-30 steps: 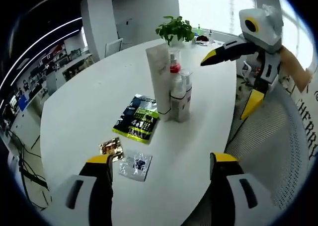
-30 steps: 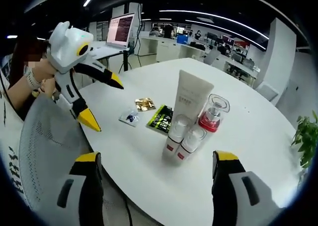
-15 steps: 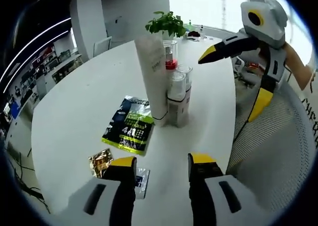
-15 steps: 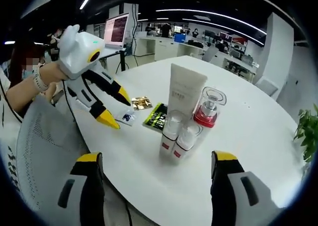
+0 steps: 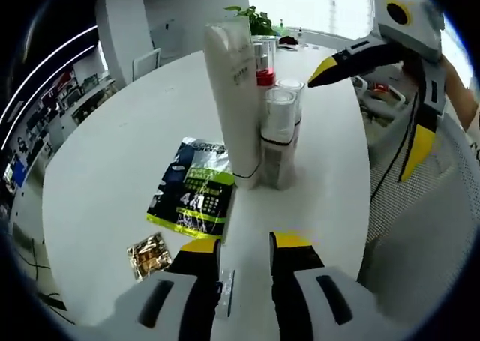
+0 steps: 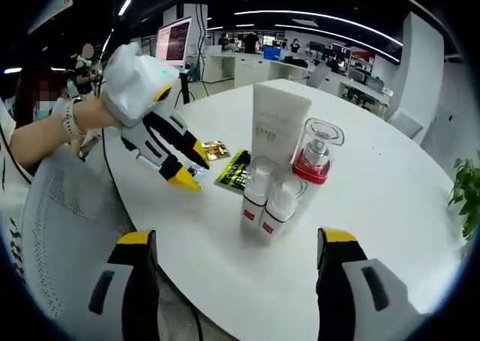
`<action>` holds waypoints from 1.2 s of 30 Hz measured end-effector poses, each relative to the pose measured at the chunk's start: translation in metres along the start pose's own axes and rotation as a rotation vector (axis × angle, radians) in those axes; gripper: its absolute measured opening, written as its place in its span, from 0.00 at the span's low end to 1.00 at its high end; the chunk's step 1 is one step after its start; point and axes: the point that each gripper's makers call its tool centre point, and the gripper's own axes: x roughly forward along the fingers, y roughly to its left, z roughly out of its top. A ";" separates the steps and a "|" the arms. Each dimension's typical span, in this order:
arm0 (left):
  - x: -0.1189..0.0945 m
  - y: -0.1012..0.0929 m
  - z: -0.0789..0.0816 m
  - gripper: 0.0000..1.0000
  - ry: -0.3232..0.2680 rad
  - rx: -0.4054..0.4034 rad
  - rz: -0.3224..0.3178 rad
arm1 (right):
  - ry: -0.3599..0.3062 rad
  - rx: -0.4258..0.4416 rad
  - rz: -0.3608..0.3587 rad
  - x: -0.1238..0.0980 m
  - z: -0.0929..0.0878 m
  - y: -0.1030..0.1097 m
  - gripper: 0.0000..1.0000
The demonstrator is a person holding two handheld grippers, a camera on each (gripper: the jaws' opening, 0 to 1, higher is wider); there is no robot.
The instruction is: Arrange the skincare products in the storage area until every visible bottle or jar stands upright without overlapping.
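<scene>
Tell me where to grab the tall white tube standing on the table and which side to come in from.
Take the white tube across its flat upper half, above the two small bottles that stand against its base. The red-collared pump bottle stands close beside it and the green sachet lies at its foot, so probably come from above, or level across the top. The right gripper is open.
</scene>
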 end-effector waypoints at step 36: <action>0.042 0.027 -0.018 0.01 0.041 0.168 0.083 | 0.035 0.035 0.010 0.001 -0.013 0.007 0.83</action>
